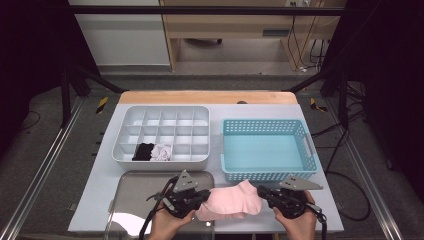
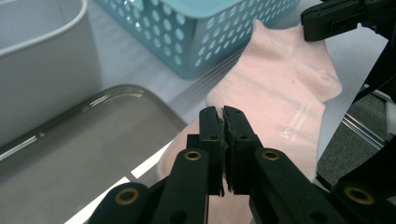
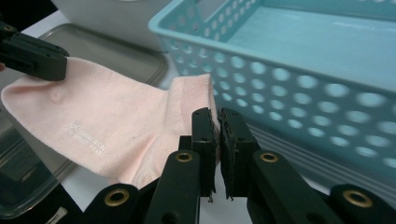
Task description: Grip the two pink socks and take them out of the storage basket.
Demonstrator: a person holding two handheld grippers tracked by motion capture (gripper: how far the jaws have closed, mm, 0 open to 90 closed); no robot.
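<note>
A pale pink sock [image 1: 231, 201], soft fine-knit cotton with a ribbed cuff and small white lettering on its side, hangs stretched flat between the two grippers above the near edge of the table [image 1: 95, 200]. The left gripper [image 2: 223, 122] has its black jaws clamped together on the toe end; the right gripper [image 3: 215, 123] has its jaws pressed shut on the cuff edge.

Just behind the sock stands a light blue plastic basket [image 1: 310, 150], rectangular, its walls pierced with rows of round holes, sitting toward the far right of the table. To its left is a white plastic organiser tray [image 1: 165, 111] split into a grid of small square compartments; two in its near row hold a rolled black sock [image 1: 143, 151] and a pale one [image 1: 162, 151] side by side. A grey metal tray [image 1: 130, 192] with rounded corners and a glossy surface lies at the near left, partly under the left gripper.

Both hands come in from the near edge, palms wrapped around the gripper bodies, jaws pointing inward toward each other
</note>
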